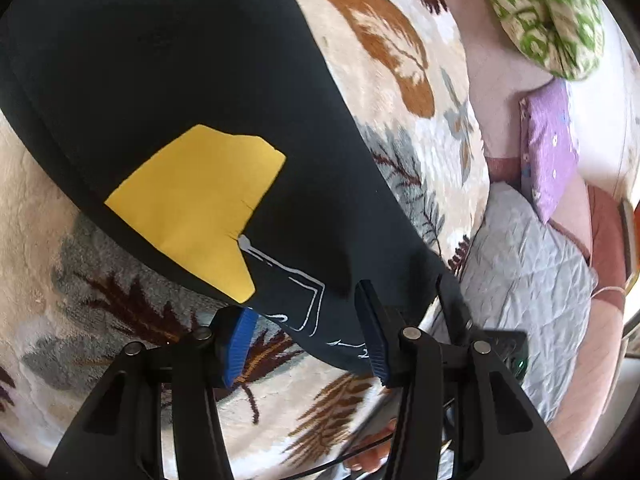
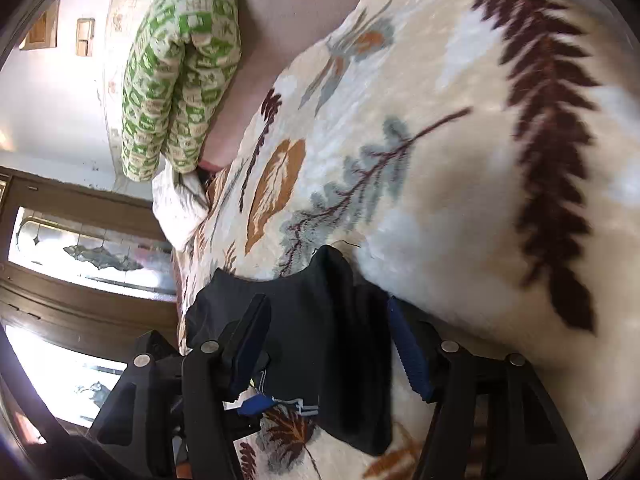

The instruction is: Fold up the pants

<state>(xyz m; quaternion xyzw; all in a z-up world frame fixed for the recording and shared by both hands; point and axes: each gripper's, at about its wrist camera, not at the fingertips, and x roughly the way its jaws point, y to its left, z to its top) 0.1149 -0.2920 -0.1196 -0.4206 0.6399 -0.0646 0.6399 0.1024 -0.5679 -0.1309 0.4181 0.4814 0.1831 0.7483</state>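
One pair of dark pants (image 1: 168,80) lies on the one leaf-patterned blanket (image 1: 400,92), bearing one yellow patch (image 1: 200,208). Beyond that blanket's far edge sit one green-and-cream patterned pillow (image 1: 548,12), one purple flowered pillow (image 1: 550,152) and one grey quilted cover (image 1: 520,272). Two grippers show, one left gripper (image 1: 308,340) and one right gripper (image 2: 324,348), each with two blue-padded fingers, spread apart over the pants.
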